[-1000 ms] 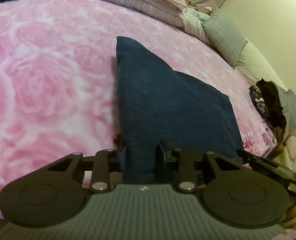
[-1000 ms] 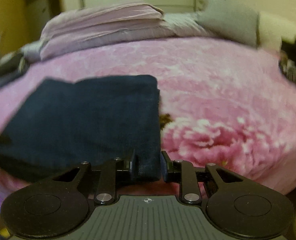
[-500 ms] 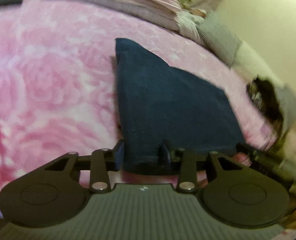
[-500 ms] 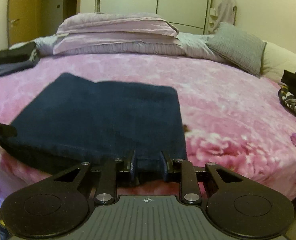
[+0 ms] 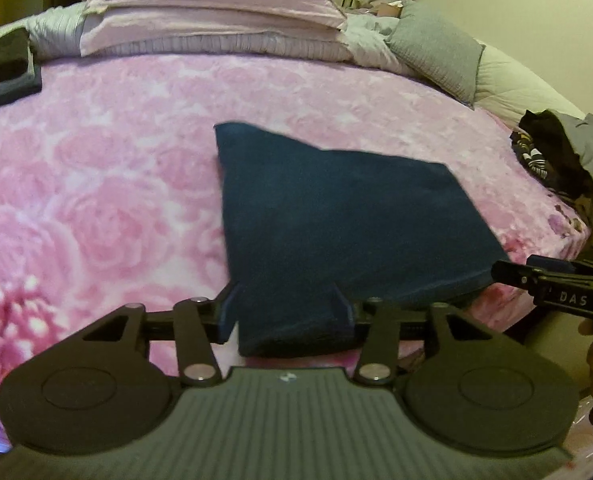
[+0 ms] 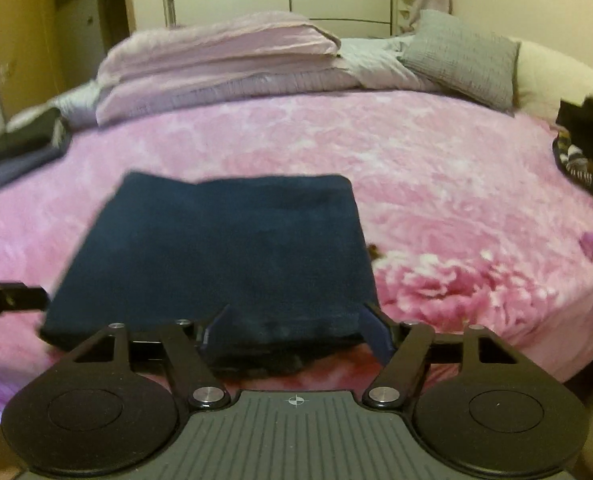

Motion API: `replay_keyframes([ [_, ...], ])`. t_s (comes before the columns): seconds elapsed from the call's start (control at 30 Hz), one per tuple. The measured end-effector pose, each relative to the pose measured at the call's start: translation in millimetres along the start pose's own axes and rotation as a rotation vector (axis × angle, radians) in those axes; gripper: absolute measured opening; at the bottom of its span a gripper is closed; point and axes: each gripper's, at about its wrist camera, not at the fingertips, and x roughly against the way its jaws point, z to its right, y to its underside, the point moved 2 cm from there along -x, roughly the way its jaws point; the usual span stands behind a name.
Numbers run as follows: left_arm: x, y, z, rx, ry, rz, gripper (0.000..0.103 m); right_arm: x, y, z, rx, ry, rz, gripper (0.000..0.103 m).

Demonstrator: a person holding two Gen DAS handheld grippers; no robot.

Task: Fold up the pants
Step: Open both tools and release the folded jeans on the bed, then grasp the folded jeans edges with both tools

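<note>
Pants [image 5: 336,216], dark blue and folded into a flat packet, lie on the pink rose-patterned bed [image 5: 96,168] near its front edge. My left hand-held gripper [image 5: 286,308] is spread, its fingers either side of the packet's near left corner. My right hand-held gripper [image 6: 292,330] is spread wider, straddling the near right edge. Neither pinches the cloth.

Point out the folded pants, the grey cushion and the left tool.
pants [image 5: 336,216], left wrist view, middle of the top layer.
grey cushion [image 6: 460,56], right wrist view, centre of its face.
left tool [image 5: 286,308], left wrist view, midway between its fingertips.
</note>
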Motion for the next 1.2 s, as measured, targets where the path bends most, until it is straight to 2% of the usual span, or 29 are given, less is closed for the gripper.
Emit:
replay_keyframes([
  [0.13,19.1,-14.4,13.3,-0.027,0.004,0.021,0.061,18.5,-13.9,-8.0,-0.035,-0.023,-0.007,0.068],
  [0.2,28.3,-19.1,19.7,-0.042,0.009,0.043,0.064,27.5,-18.0,-12.7,-0.036,-0.030,-0.004,0.068],
  [0.4,42.9,-20.1,27.5,-0.056,0.029,0.063,0.064,45.4,-18.6,-21.2,-0.019,-0.029,0.024,0.068],
  [0.57,40.7,-16.7,22.9,-0.047,0.033,0.049,0.064,43.1,-18.6,-20.6,-0.023,-0.028,0.017,0.069],
  [1.0,1.2,-23.7,7.6,-0.006,0.014,-0.016,0.066,4.7,-24.4,-12.0,-0.022,-0.027,-0.048,0.069],
  [1.2,-16.1,-22.5,-12.0,0.039,0.000,-0.040,0.066,-7.4,-22.0,9.6,-0.054,-0.037,-0.045,0.069],
])
